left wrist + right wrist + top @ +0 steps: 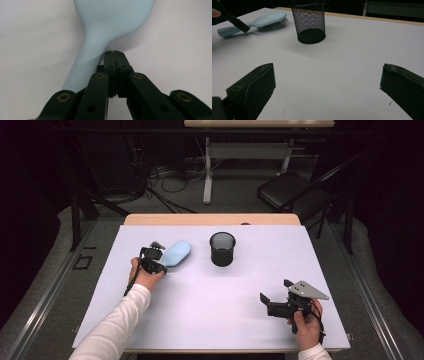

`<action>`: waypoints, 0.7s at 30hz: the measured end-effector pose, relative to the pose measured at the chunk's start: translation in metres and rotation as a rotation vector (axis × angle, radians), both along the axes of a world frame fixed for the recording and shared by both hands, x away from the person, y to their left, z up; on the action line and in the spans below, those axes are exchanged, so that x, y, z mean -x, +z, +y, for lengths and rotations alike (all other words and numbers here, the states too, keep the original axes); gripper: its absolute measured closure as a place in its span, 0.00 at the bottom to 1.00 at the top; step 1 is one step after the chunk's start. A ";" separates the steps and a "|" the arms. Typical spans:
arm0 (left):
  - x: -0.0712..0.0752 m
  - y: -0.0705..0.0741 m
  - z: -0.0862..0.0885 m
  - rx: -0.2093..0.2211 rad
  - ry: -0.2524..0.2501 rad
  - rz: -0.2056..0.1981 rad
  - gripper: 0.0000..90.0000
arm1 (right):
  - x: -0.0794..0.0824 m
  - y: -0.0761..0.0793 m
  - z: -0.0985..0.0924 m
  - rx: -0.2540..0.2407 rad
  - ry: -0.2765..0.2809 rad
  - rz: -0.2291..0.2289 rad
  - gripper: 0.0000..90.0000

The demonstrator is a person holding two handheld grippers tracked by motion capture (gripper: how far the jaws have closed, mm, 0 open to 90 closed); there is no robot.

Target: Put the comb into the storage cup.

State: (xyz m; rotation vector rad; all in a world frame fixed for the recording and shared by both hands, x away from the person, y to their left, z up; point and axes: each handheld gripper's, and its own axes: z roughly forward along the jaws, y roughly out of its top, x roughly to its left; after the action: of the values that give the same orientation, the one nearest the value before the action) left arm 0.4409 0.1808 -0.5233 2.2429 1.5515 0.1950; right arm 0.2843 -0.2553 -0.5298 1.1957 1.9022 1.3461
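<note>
A light blue hairbrush (177, 252) lies bristles-down on the white table cover (225, 320) at the back left, its handle pointing toward the person. My left gripper (161, 268) is at that handle. In the left gripper view its jaws (113, 52) are pressed together with nothing between them, and the hairbrush (112, 17) handle runs just along their left side. My right gripper (275, 291) rests near the front right, with its jaws (327, 65) wide apart over bare table. Farther off in the right gripper view are the hairbrush (269, 18) and the left gripper (243, 27).
A black mesh cup (222, 249) stands upright and empty-looking right of the brush, also seen as the mesh cup (309, 22). Behind the table are a dark folding chair (295, 187), a desk leg (207, 170) and floor cables.
</note>
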 end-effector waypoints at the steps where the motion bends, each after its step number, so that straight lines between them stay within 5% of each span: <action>1: 0.000 0.000 0.000 0.000 -0.001 -0.002 0.99 | 0.000 0.000 0.000 0.000 0.000 0.000 0.00; 21: 0.007 0.008 -0.005 0.025 -0.043 -0.024 0.91 | 0.000 0.000 0.000 0.002 -0.001 0.001 0.00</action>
State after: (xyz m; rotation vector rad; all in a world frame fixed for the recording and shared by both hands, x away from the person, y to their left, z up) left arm 0.4337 0.1757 -0.5152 2.2436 1.4838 0.1886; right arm 0.2841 -0.2550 -0.5297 1.1960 1.9030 1.3431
